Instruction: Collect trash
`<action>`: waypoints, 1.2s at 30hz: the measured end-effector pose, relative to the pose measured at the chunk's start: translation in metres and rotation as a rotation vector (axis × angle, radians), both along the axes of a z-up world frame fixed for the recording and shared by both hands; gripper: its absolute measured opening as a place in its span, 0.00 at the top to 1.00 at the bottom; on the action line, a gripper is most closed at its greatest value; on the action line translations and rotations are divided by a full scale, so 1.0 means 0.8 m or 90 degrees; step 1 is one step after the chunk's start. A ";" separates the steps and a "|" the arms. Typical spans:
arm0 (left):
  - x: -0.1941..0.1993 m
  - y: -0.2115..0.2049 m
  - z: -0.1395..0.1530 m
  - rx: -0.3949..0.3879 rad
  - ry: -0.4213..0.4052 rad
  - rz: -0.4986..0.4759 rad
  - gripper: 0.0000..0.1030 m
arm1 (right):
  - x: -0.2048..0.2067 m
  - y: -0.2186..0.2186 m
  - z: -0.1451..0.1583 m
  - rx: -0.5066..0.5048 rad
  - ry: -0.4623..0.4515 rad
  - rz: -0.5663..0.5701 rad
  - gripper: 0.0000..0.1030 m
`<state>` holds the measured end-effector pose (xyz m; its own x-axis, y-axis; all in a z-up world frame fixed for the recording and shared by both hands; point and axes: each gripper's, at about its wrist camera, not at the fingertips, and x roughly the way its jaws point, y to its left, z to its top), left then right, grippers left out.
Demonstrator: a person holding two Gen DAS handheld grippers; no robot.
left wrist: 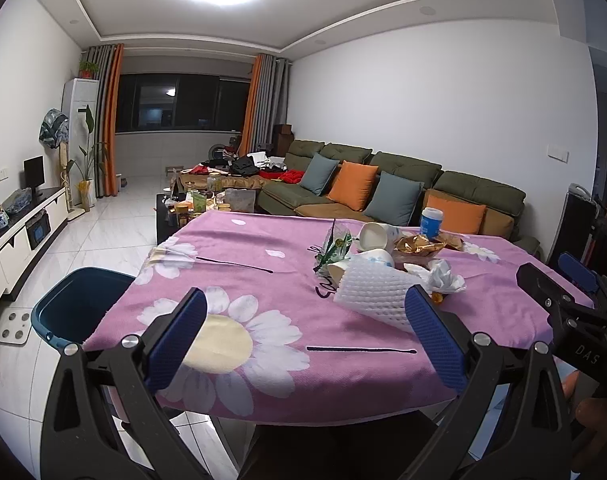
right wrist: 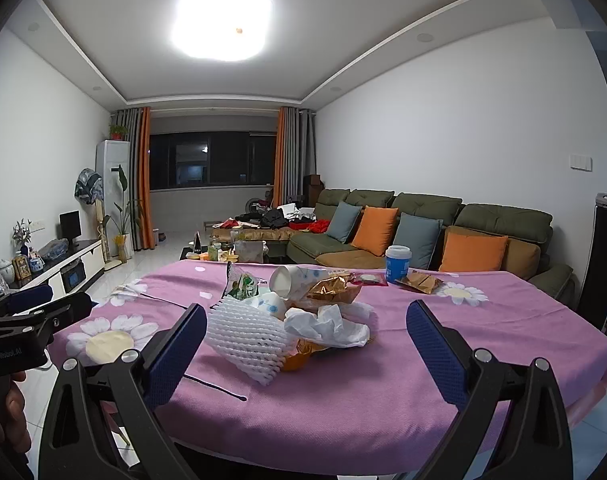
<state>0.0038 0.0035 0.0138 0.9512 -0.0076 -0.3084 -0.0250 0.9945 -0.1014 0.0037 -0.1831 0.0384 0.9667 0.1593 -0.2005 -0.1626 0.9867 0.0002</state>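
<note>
Several pieces of trash lie heaped together on the table (right wrist: 483,320), toward its far right part, well in from the near edge; nearest is a white foam fruit net (right wrist: 245,342), ribbed and mesh-like, tilted up on one side; touching it to the right is a crumpled white tissue (right wrist: 331,326), with something orange and shiny showing beneath; behind these lie two white paper cups (right wrist: 289,280) on their sides, patterned in pale blue, a green-and-white snack wrapper (right wrist: 243,286) and a crinkled gold foil wrapper (right wrist: 331,292); farther back stands an upright blue cup with a white lid (right wrist: 398,264), with another gold packet (right wrist: 419,282) just beside it near the far edge.

Both grippers hover at the near edge, empty, jaws spread wide; the left gripper (left wrist: 305,334) sits left of the heap, its right finger just before the foam net; the right gripper (right wrist: 307,346) faces the heap, which shows between its blue-padded fingers (right wrist: 177,350).

A pink cloth printed with white daisies covers the table; a dark blue bin (left wrist: 77,308) stands on the tiled floor just off the left edge; beyond are a green sofa (right wrist: 499,220) with orange and grey-blue cushions, a cluttered low table, curtains at a dark window, and a bright ceiling lamp.
</note>
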 end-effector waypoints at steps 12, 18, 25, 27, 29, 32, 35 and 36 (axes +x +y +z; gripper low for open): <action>0.015 -0.001 -0.003 0.010 0.004 -0.007 0.05 | 0.014 0.002 -0.005 -0.003 0.015 -0.004 0.06; 0.042 -0.008 -0.006 0.006 0.015 -0.033 0.05 | 0.035 -0.002 -0.010 -0.003 0.036 -0.004 0.06; 0.090 -0.016 -0.016 0.001 0.039 -0.051 0.05 | 0.073 -0.002 -0.017 -0.008 0.072 0.001 0.06; 0.104 -0.019 -0.020 0.000 0.047 -0.058 0.05 | 0.088 -0.001 -0.019 -0.010 0.086 0.003 0.06; 0.119 -0.022 -0.025 0.000 0.056 -0.065 0.05 | 0.100 -0.001 -0.021 -0.007 0.098 0.005 0.06; 0.144 -0.026 -0.033 -0.003 0.075 -0.075 0.05 | 0.122 -0.001 -0.026 -0.007 0.127 0.012 0.06; 0.168 -0.031 -0.043 -0.013 0.099 -0.087 0.05 | 0.143 -0.001 -0.032 -0.008 0.154 0.020 0.06; 0.176 -0.033 -0.047 -0.018 0.109 -0.092 0.05 | 0.148 -0.002 -0.034 -0.008 0.159 0.021 0.06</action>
